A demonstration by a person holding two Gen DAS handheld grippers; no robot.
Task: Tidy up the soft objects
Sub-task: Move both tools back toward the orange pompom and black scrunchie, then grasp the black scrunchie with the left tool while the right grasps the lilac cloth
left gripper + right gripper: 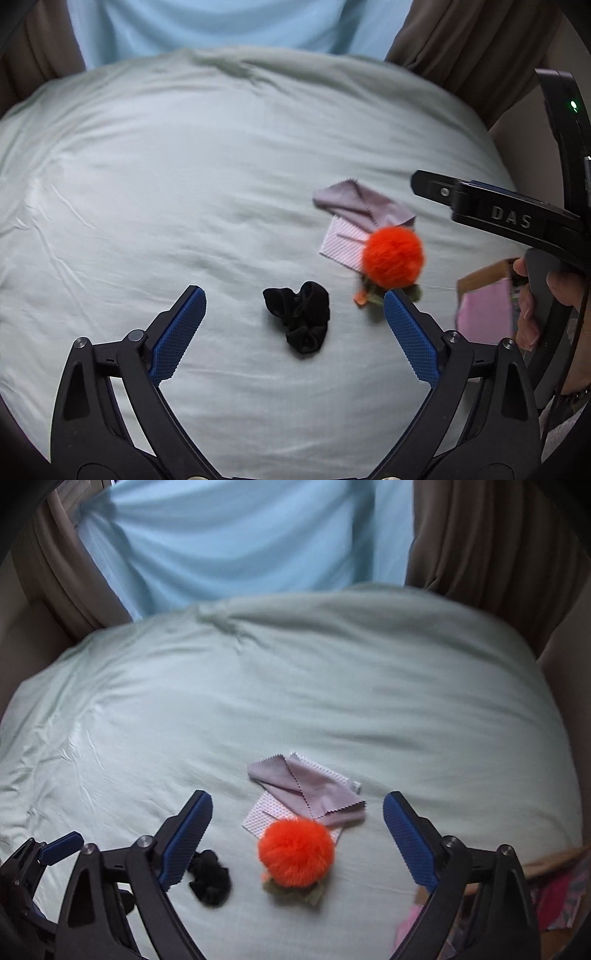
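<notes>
A black scrunchie (301, 317) lies on the pale green bedsheet (184, 184), framed between the blue pads of my open left gripper (293, 293), which hovers above it without touching. An orange fluffy pompom (296, 852) with a greenish tag under it sits between the wide-apart fingers of my right gripper (297, 797), also untouched. Behind the pompom lies a folded lilac cloth (314, 784) on a white textured cloth (258, 818). The pompom (392, 256) and lilac cloth (364, 205) also show in the left wrist view. The scrunchie (210, 880) is partly hidden by my right gripper's left finger.
A cardboard box (480, 280) with pink fabric (484, 314) sits at the bed's right edge, beside the hand holding the right gripper's handle (532, 225). Brown curtains (480, 535) and a light blue fabric (240, 535) hang behind the bed.
</notes>
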